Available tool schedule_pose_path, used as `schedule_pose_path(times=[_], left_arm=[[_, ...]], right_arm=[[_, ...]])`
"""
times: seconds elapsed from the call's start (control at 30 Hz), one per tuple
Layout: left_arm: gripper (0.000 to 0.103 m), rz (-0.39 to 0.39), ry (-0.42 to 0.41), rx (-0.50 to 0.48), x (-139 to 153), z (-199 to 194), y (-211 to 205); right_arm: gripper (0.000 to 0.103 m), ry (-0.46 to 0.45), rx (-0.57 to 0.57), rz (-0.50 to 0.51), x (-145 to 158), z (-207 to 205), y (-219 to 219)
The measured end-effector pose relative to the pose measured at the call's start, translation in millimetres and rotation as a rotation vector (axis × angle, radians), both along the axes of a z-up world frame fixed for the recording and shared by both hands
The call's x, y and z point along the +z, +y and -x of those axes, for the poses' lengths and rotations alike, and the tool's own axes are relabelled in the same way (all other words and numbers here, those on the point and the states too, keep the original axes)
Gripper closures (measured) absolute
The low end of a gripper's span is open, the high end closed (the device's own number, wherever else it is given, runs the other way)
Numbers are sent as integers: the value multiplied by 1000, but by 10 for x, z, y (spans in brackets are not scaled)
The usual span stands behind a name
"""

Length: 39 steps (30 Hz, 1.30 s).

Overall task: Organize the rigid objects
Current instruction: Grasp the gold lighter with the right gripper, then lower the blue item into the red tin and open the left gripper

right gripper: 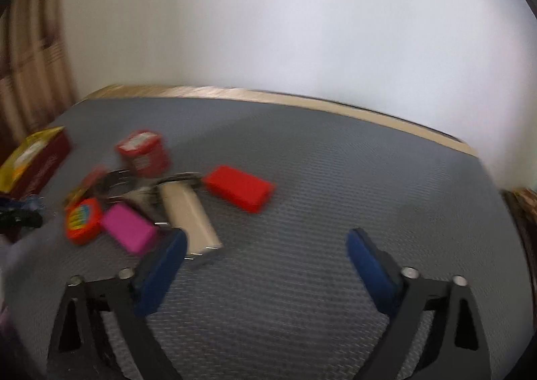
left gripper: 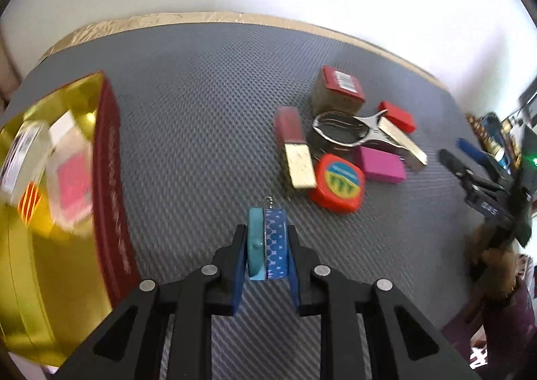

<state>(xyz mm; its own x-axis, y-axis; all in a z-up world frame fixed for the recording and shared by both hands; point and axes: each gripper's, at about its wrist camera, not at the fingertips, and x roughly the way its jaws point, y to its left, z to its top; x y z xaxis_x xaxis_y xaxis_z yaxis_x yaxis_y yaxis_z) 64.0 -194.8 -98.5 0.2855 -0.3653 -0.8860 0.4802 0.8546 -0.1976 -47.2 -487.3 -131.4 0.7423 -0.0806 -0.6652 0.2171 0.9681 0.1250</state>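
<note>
Left gripper (left gripper: pixel 266 246) pinches a small blue keychain item (left gripper: pixel 267 244); right gripper (right gripper: pixel 266 239) gapes wide, empty. Gold box (left gripper: pixel 40 212) beside the left tongs already holds pieces — the cluttered pile (left gripper: pixel 342 148) ahead remains unsorted, likely most of the work.

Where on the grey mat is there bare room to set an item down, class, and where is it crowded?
Free: the grey mat between the gold box and the pile, and the stretch beyond the red block toward the far edge. Crowded: the cluster around the strainer, orange disc and pink block.
</note>
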Motion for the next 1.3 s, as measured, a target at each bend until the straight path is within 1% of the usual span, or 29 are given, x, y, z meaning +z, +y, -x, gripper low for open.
schedule_pose_path(times=[0.03,0.1,0.13,0.17,0.23,0.3,0.37,0.4,0.43,0.57,0.67,0.73,0.8,0.87,0.9,1.0,1.03,1.17,1.3], left_arm=[[82,6,0,1,32,30,27],[82,2,-3,1,73,183,54],[82,-2,-1,0,83,246,51],[82,1,2,1,96,273,73],[82,9,13,1,105,313,97],[82,6,30,4,99,332,111],[82,17,48,-1,73,336,94],[82,18,51,-2,54,334,66],[82,16,50,-3,53,332,62],[82,7,49,-15,17,350,22],[82,3,56,-21,-18,330,-34],[82,-2,63,-23,-43,322,-52],[82,-5,73,-28,-57,318,-58],[82,-7,75,-29,-65,313,-70],[82,-7,74,-30,-61,315,-73],[82,-2,76,-27,-63,301,-93],[82,0,79,-26,-62,296,-91],[82,14,87,-19,-52,300,-47],[82,24,88,-20,-28,324,-1]], right_arm=[[21,10,41,-28,21,-63,16],[25,45,95,-45,30,-191,49],[31,64,129,-39,17,-257,81],[34,77,153,-32,10,-303,112],[35,106,201,-20,-23,-381,154],[42,137,235,0,-75,-433,185],[55,165,265,10,-122,-470,198],[58,173,275,10,-128,-475,205],[63,184,285,17,-134,-485,205],[63,228,320,61,-195,-521,204],[63,229,354,61,-172,-547,146],[63,234,398,76,-167,-601,146],[66,249,456,84,-171,-675,181],[74,268,506,95,-166,-724,225],[76,278,516,92,-163,-737,237],[76,307,514,94,-148,-736,249],[76,311,506,82,-149,-739,243],[76,317,430,-25,-169,-580,121],[76,294,337,-164,-193,-318,-28]])
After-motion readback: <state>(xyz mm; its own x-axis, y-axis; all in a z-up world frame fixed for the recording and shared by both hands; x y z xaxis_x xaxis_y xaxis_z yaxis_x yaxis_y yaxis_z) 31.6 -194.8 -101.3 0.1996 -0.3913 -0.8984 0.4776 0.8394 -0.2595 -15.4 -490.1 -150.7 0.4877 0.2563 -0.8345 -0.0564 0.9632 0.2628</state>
